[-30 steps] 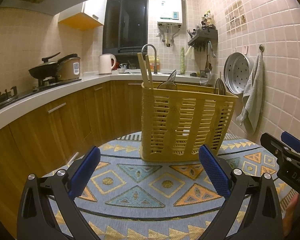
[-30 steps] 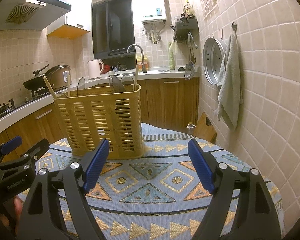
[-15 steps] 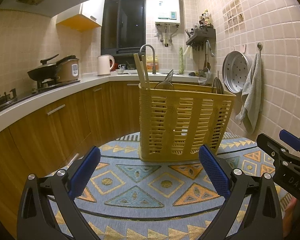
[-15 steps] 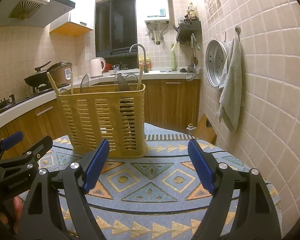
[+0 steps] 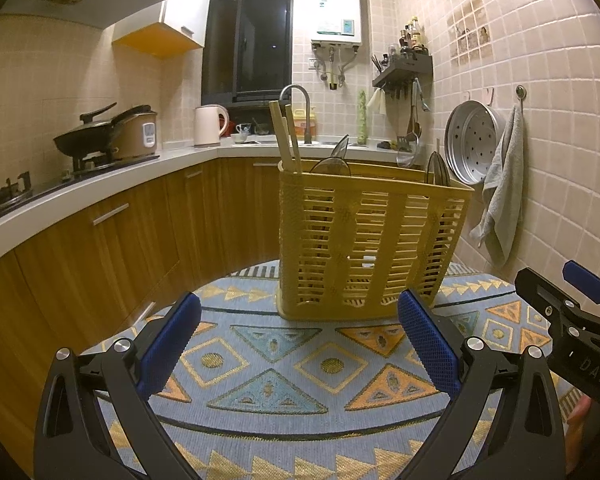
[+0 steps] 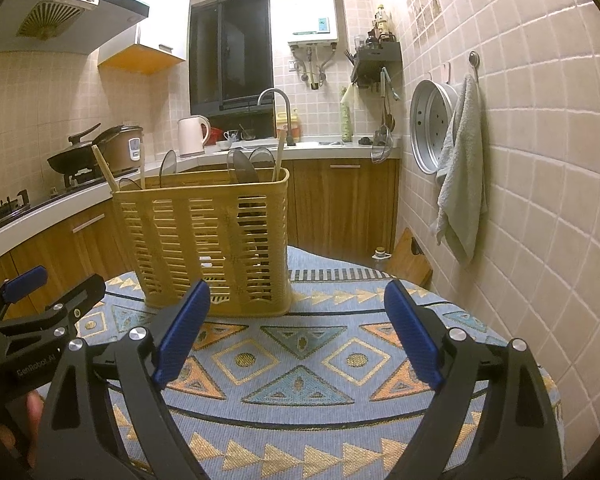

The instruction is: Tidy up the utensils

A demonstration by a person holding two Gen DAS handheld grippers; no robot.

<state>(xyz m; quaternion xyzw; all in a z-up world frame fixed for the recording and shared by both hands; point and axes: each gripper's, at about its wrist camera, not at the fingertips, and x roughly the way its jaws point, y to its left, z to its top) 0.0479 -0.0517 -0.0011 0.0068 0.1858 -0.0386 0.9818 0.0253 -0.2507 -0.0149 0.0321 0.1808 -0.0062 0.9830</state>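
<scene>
utensil basket (image 5: 370, 246) upright mid-table; both claws spread, short of it.

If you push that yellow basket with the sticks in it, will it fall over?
Maybe. The yellow basket is tall and narrow, so a push near its rim could tip it. It looks like thin slotted plastic, probably light, so it may slide on the woven cloth instead. The chopsticks stand loose and would likely rattle.

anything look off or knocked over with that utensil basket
Nothing stands out. The yellow basket stands upright on the patterned cloth, with chopsticks and spoons standing inside. Both grippers, left and right, are open and empty.
</scene>
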